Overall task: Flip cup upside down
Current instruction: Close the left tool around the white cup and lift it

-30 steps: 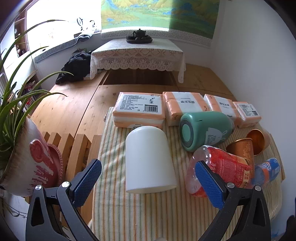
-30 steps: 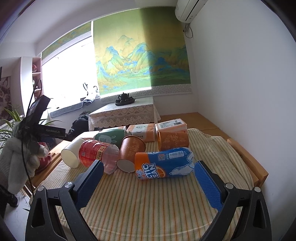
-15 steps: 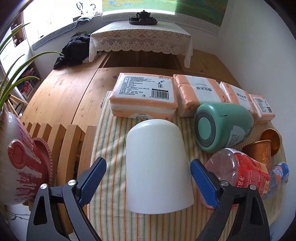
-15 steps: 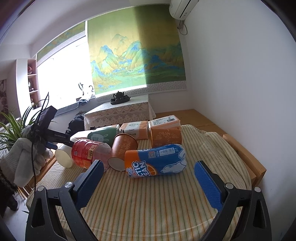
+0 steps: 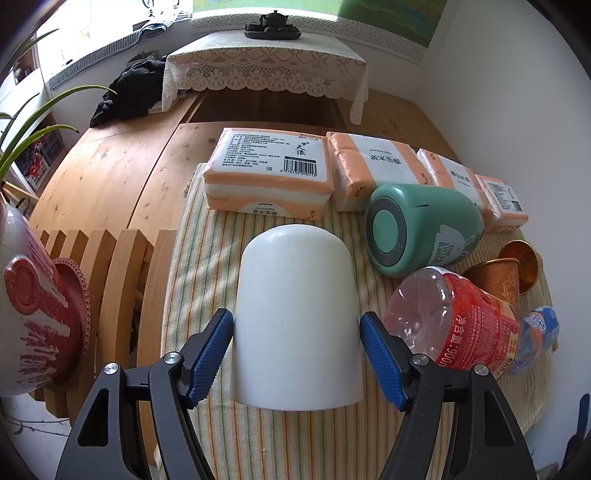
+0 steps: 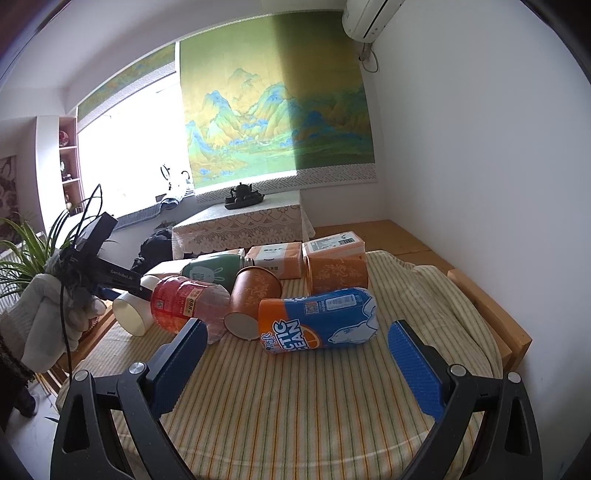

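A lived-in room of a home, set up for tea.

A mountain landscape scroll [image 6: 273, 122] hangs beside a bright window [image 6: 129, 158]; under it a low table with a lace cloth [image 5: 266, 70] carries a teapot [image 6: 242, 191]. An air conditioner [image 6: 365, 18], wall shelves [image 6: 68, 162], a potted plant [image 6: 26, 251] and raised wooden flooring [image 5: 107, 173] surround the striped cloth [image 6: 295, 402].

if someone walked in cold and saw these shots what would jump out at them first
The white cup fills the middle of the left wrist view, lying on its side on the striped cloth with the left gripper flanking it, blue pads at both sides. From the right wrist view, the bright orange-and-blue bottle lies amid toppled containers, ahead of the open right gripper. Behind, a large green mountain painting covers the wall.
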The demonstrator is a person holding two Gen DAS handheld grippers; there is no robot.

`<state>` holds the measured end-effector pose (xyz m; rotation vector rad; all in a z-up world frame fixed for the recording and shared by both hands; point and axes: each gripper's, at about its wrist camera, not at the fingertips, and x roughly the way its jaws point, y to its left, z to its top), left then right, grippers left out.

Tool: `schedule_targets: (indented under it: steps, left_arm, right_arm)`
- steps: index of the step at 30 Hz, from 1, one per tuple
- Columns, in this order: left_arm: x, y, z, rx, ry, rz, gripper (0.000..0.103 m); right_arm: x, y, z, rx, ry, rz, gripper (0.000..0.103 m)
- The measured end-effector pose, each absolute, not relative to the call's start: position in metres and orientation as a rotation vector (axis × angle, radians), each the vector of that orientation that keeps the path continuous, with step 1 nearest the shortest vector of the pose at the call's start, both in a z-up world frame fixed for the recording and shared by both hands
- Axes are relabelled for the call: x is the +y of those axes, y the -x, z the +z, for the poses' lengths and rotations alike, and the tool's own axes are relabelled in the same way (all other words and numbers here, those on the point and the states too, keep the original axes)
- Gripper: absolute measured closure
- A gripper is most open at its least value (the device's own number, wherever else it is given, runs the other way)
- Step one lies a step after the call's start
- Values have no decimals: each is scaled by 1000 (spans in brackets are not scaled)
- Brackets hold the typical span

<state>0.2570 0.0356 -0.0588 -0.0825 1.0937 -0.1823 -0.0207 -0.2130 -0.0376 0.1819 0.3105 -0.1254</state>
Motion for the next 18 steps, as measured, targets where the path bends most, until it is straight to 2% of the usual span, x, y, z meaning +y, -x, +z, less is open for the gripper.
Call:
schedule_targets:
  steps: [11,18]
  left_arm:
    - [42,-202,-55,1087,65,-199,29]
    - [19,-147,-53,1066,33,-287,29]
  right_arm:
    - [-216,22,-45,323,-204,-108,6]
    - [-219,19,-54,368,-230,-97,6]
